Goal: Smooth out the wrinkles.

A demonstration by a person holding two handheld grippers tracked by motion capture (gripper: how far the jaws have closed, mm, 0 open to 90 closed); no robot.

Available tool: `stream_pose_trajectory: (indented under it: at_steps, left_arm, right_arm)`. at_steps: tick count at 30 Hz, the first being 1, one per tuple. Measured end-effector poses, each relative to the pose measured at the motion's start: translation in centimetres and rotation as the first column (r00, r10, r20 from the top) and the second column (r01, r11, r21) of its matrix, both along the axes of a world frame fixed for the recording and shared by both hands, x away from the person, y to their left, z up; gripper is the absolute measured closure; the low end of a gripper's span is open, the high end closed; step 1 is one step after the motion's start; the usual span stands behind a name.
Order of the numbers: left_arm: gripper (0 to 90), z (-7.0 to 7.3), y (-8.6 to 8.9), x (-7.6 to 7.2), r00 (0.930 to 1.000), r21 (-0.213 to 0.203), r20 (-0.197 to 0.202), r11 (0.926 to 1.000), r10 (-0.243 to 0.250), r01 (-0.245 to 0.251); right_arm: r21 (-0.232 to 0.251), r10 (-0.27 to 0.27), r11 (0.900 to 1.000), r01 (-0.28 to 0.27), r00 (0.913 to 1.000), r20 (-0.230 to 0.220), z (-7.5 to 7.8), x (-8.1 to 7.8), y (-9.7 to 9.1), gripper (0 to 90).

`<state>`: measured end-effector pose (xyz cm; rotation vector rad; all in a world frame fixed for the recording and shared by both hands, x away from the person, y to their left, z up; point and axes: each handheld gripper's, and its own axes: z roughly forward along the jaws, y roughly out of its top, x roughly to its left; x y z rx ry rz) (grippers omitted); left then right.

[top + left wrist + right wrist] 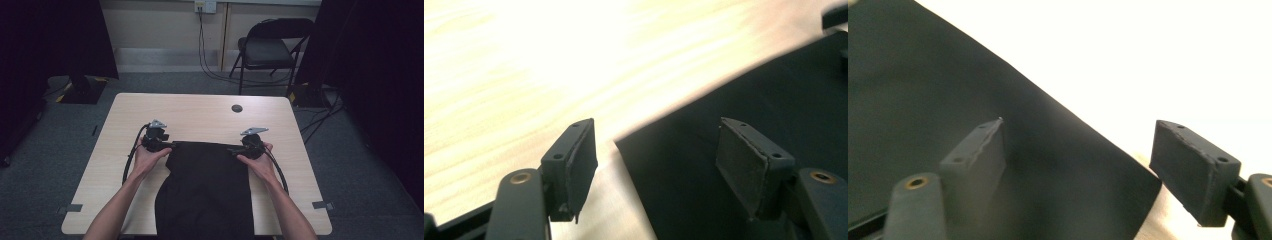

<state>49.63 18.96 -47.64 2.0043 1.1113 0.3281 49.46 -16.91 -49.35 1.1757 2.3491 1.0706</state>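
Now both hands are sitting at the far corners of the black cloth [207,185], likely to lay it flat. The left gripper [656,160] and the right gripper [1098,165] are each gaping wide, 2 jaws straddling a corner, gripping nothing. The cloth is lying on the table [200,115], its long axis running from the person's edge toward the far side.

a light wooden table [200,112] stands on grey carpet [60,145]. at the far side runs a pale wall [160,25] with a socket [205,6] and hanging cables [202,45]. a black folding chair [270,47] stands far right. dark curtains [45,35] hang left and right.
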Motion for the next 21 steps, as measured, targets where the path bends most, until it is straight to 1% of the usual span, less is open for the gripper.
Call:
stream_pose_trajectory:
  at_steps: [1,2,3,4,5,6,7,10,11,12,14,15,16,17,18,19,20,21]
  left_arm:
    - [30.8,-0.3,-0.3,0.3,0.9999,0.004,-0.010,1.0000,-0.007,0.007]
    - [29.7,-0.5,-0.5,0.4,0.9999,0.007,-0.010,0.9999,-0.014,0.014]
    - [29.7,-0.8,-0.8,0.5,0.9997,0.002,-0.017,0.9998,-0.020,0.020]
    - [29.3,-1.0,-1.0,0.7,0.9991,0.012,-0.029,0.9994,-0.031,0.032]
    - [24.8,-1.3,-1.3,0.8,0.9987,0.022,-0.038,0.9991,-0.035,0.036]
    - [24.8,-1.6,-1.5,0.8,0.9980,0.029,-0.047,0.9986,-0.043,0.044]
    - [23.8,-1.8,-1.7,0.8,0.9977,0.054,-0.048,0.9973,-0.047,0.050]
    - [22.1,-1.9,-1.9,0.8,0.9975,0.057,-0.047,0.9968,-0.054,0.056]
    - [20.5,-2.0,-1.9,0.8,0.9970,0.053,-0.053,0.9969,-0.056,0.058]
    - [18.5,-2.0,-2.0,0.7,0.9971,0.056,-0.051,0.9967,-0.056,0.059]
    - [18.0,-2.1,-2.2,0.3,0.9969,0.063,-0.033,0.9953,-0.071,0.073]
    - [18.0,-2.2,-2.3,0.0,0.9962,0.078,-0.023,0.9933,-0.083,0.085]
    - [19.9,-2.3,-2.5,-0.4,0.9952,0.097,-0.008,0.9904,-0.098,0.098]
    - [23.9,-2.3,-2.7,-1.3,0.9912,0.096,0.011,0.9868,-0.132,0.130]
    - [28.1,-2.3,-2.7,-1.3,0.9912,0.096,0.011,0.9868,-0.132,0.130]
    - [28.1,-2.3,-2.8,-1.7,0.9890,0.098,0.019,0.9848,-0.146,0.144]
    - [33.5,-2.2,-2.8,-2.2,0.9869,0.090,0.018,0.9834,-0.160,0.158]
    - [43.1,-2.2,-2.8,-2.5,0.9849,0.079,0.018,0.9822,-0.172,0.171]
  right_arm:
    - [-0.007,-0.004,1.0000,0.004,1.0000,-0.005,-0.2,0.1,0.0,20.3]
    - [0.012,-0.006,0.9999,0.006,0.9999,-0.010,-0.5,0.3,0.0,20.6]
    - [0.012,-0.006,0.9999,0.006,0.9999,-0.010,-0.5,0.3,0.0,20.6]
    - [0.017,-0.004,0.9998,0.004,1.0000,-0.009,-0.5,0.3,0.0,20.5]
    - [0.014,0.007,0.9999,-0.007,0.9999,-0.011,-0.6,0.2,0.2,20.5]
    - [0.014,0.007,0.9999,-0.007,0.9999,-0.011,-0.6,0.2,0.2,20.5]
    - [-0.006,0.014,0.9999,-0.014,0.9999,-0.004,-0.8,0.1,0.5,20.0]
    - [-0.003,0.011,0.9999,-0.011,0.9999,0.000,-0.8,0.1,0.5,20.0]
    - [-0.008,0.012,0.9999,-0.012,0.9999,0.007,-0.9,0.0,0.5,20.3]
    - [-0.020,0.015,0.9997,-0.015,0.9998,0.015,-0.9,-0.1,0.6,21.2]
    - [-0.023,0.025,0.9994,-0.025,0.9994,0.021,-0.9,-0.5,0.7,27.3]
    - [-0.019,0.035,0.9992,-0.034,0.9991,0.024,-0.9,-0.7,0.7,33.1]
    - [-0.013,0.049,0.9987,-0.049,0.9985,0.025,-0.8,-1.2,0.8,44.2]
    - [-0.011,0.059,0.9982,-0.059,0.9980,0.024,-0.7,-1.4,0.8,49.8]
    - [-0.011,0.059,0.9982,-0.059,0.9980,0.024,-0.7,-1.4,0.8,49.8]
    - [-0.010,0.069,0.9976,-0.068,0.9973,0.025,-0.7,-1.7,0.9,55.0]
    - [0.000,0.076,0.9971,-0.076,0.9968,0.023,-0.7,-1.9,1.0,59.8]
    - [0.014,0.084,0.9963,-0.085,0.9962,0.020,-0.7,-2.2,1.0,64.1]
